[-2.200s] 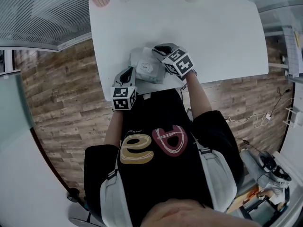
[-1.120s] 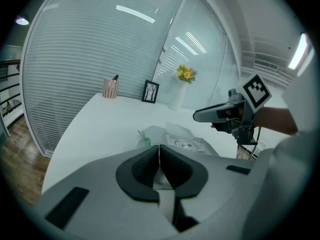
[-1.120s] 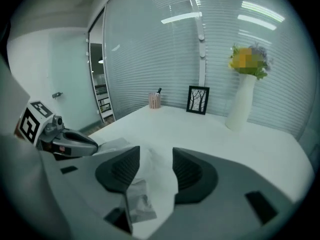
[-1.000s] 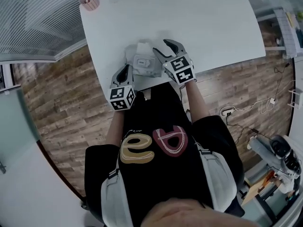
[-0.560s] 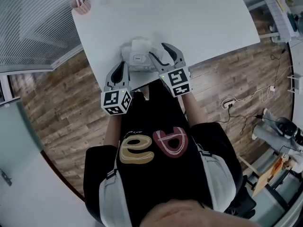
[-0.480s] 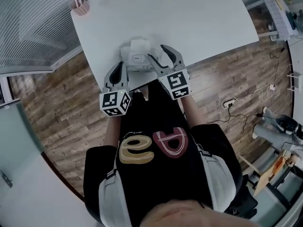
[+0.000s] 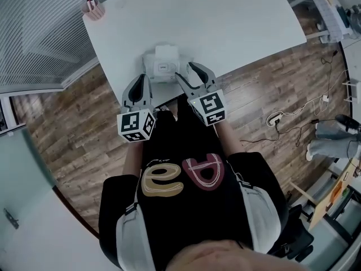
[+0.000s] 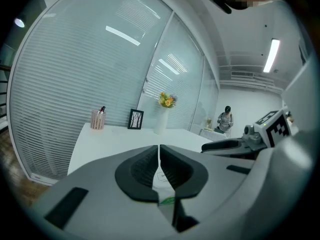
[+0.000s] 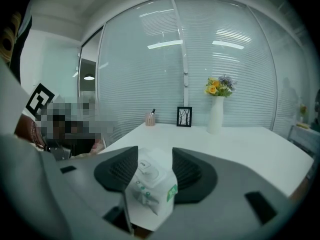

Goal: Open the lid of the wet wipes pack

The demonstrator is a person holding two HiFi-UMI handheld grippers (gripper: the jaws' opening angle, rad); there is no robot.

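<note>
The wet wipes pack (image 7: 162,66) lies flat near the front edge of the white surface (image 7: 242,27), at twelve o'clock from the person. The left claw (image 7: 140,78) hovers at the pack's seven o'clock, jaws pressed together on nothing. The right claw (image 7: 185,70) hangs at four o'clock, jaws apart, with the pack just beyond its tips and not pinched. Whether the flip lid (image 9: 148,170) is up cannot be told. The best play looks like this: the closed left claw pins the pack's body down while one right tip hooks under the lid's edge and levers up gently, so the light pack neither lifts nor slides off.
</note>
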